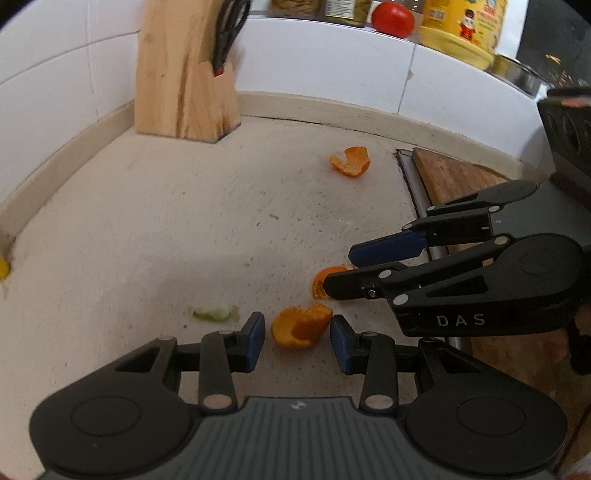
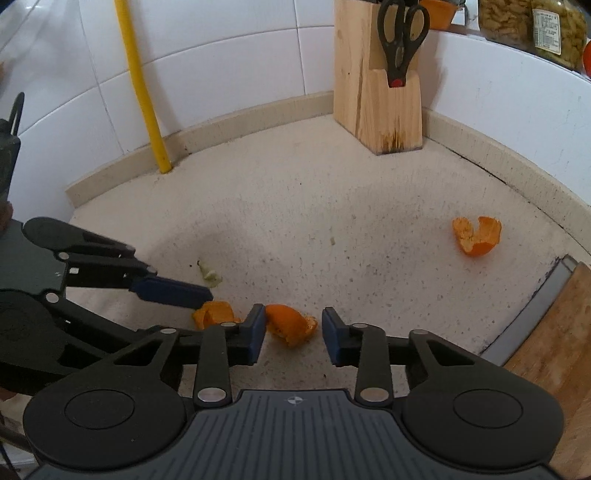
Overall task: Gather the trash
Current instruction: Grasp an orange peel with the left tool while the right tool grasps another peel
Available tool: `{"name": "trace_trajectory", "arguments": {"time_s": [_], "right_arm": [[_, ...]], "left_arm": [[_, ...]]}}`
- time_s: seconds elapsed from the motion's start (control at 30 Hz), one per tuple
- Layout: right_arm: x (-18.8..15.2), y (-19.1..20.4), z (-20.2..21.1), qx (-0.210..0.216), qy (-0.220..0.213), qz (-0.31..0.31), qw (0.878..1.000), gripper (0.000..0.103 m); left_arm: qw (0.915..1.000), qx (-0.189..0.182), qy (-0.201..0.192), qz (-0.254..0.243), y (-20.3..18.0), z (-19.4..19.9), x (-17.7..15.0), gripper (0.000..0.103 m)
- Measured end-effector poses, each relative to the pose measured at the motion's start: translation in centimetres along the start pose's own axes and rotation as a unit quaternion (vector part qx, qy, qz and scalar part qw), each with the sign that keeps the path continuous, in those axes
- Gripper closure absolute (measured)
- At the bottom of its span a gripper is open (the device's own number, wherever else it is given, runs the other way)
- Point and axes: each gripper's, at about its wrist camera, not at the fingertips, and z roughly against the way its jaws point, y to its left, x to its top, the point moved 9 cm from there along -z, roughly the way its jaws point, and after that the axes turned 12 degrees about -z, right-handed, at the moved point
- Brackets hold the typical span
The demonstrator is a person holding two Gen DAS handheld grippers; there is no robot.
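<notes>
Three orange peels and a pale green scrap lie on the beige counter. In the left wrist view my left gripper (image 1: pixel 297 341) is open with one peel (image 1: pixel 301 326) between its fingertips. My right gripper (image 1: pixel 338 271) is open around a second peel (image 1: pixel 323 280), just to the right. A third peel (image 1: pixel 351 160) lies farther back. The green scrap (image 1: pixel 216 313) lies to the left. In the right wrist view my right gripper (image 2: pixel 293 338) straddles its peel (image 2: pixel 291 325); the left gripper (image 2: pixel 201 308) straddles the other peel (image 2: pixel 214 314). The far peel (image 2: pixel 476 236) and the scrap (image 2: pixel 209 273) also show.
A wooden knife block (image 1: pixel 186 74) with black scissors (image 2: pixel 400 40) stands in the back corner. A wooden cutting board (image 1: pixel 454 177) and a metal strip (image 2: pixel 528 314) lie at the right. A yellow pipe (image 2: pixel 142 88) runs down the tiled wall. Jars and a tomato (image 1: pixel 391 18) sit on a ledge.
</notes>
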Motion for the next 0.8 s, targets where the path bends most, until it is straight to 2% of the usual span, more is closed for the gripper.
{"name": "trace_trajectory", "arguments": {"time_s": [0.13, 0.2, 0.23, 0.3, 0.57, 0.8], "right_arm": [[-0.2, -0.1, -0.2, -0.003, 0.009, 0.008, 1.0, 0.066], [-0.1, 0.0, -0.2, 0.001, 0.013, 0.009, 1.0, 0.07], [-0.1, 0.0, -0.2, 0.003, 0.015, 0.006, 1.0, 0.072], [-0.2, 0.1, -0.1, 0.005, 0.017, 0.006, 1.0, 0.076], [-0.2, 0.3, 0.4, 0.003, 0.018, 0.004, 1.0, 0.082], [-0.4, 1.0, 1.8, 0.013, 0.008, -0.014, 1.0, 0.083]], "left_arm": [[0.9996, 0.005, 0.0, -0.027, -0.6, -0.3, 0.2, 0.069], [0.9996, -0.006, 0.002, -0.027, -1.0, -0.3, 0.3, 0.071], [0.9996, -0.014, 0.001, -0.024, -1.1, -0.3, 0.4, 0.073], [0.9996, -0.025, 0.003, -0.016, -1.3, -0.2, 0.3, 0.084], [0.9993, -0.022, 0.013, 0.026, -0.4, 0.7, -0.2, 0.088], [0.9989, -0.015, 0.006, 0.043, 0.0, 2.1, -0.8, 0.088]]}}
